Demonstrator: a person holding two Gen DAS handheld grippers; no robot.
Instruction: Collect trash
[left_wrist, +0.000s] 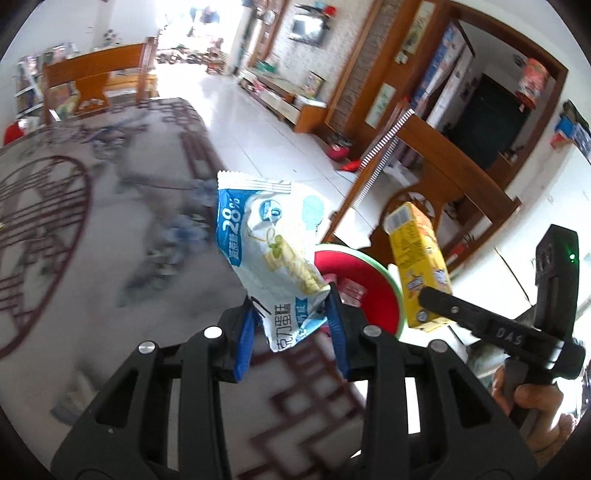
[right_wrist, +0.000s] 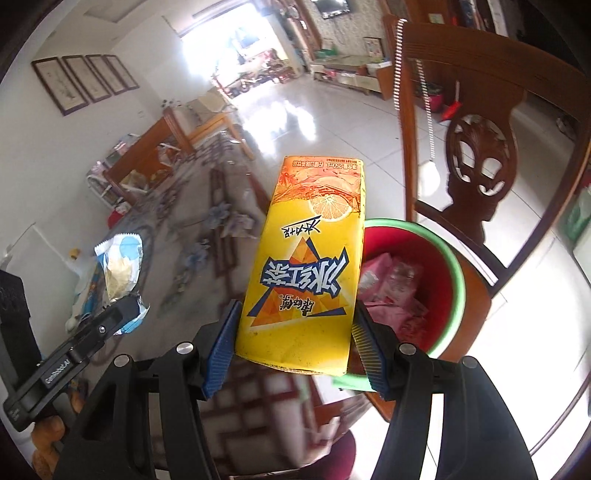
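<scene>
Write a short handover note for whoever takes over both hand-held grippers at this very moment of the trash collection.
Left hand-held gripper: shut on the snack wrapper, held above the patterned table.
Right hand-held gripper: shut on the yellow drink carton, held up beside the bin.
The red bin with a green rim sits on a wooden chair at the table edge and already holds pink wrappers.
Done: both pieces picked up.
Left: carry each over the bin and release; neither is in yet.
</scene>
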